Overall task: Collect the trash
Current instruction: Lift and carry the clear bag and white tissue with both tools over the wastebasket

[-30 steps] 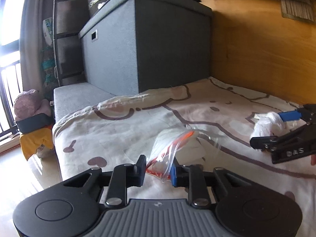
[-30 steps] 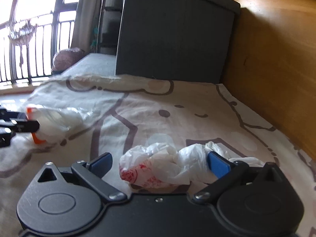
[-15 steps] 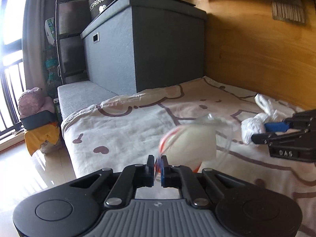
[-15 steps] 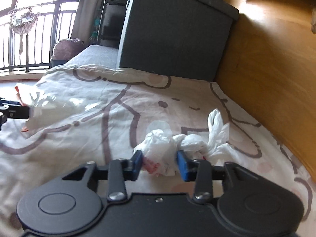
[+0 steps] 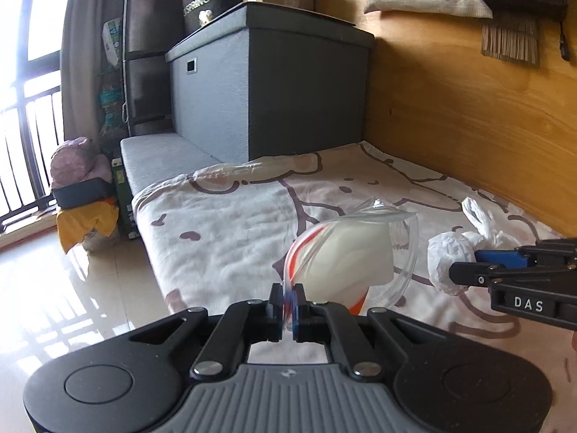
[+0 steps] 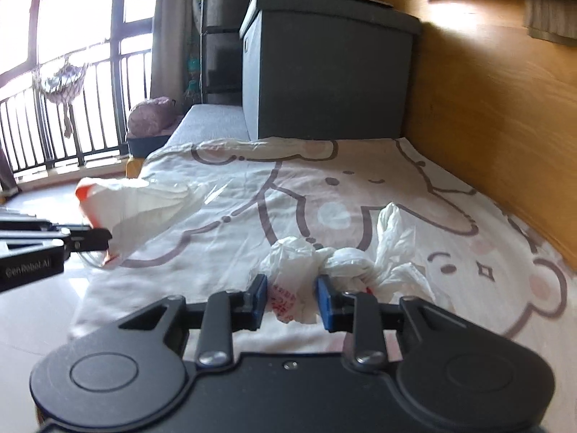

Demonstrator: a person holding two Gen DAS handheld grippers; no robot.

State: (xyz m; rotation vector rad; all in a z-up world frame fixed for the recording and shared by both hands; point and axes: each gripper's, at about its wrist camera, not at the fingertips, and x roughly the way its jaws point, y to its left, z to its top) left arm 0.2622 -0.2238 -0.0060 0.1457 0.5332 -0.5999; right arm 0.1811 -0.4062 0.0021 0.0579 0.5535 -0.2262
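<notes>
The left gripper [image 5: 287, 305] is held level above the edge of the bed sheet [image 5: 230, 223], its jaws clenched on the clear plastic bag [image 5: 346, 259], which is lifted off the sheet. To its right, the right gripper [image 6: 291, 297] is pointed along the bed, its blue pads [image 6: 259, 299] clamped on the crumpled white bag [image 6: 324, 270], raised just above the sheet.

A clear zip bag [image 5: 346, 256] with white contents and a knotted white plastic bag [image 6: 324, 270] are both lifted.
</notes>
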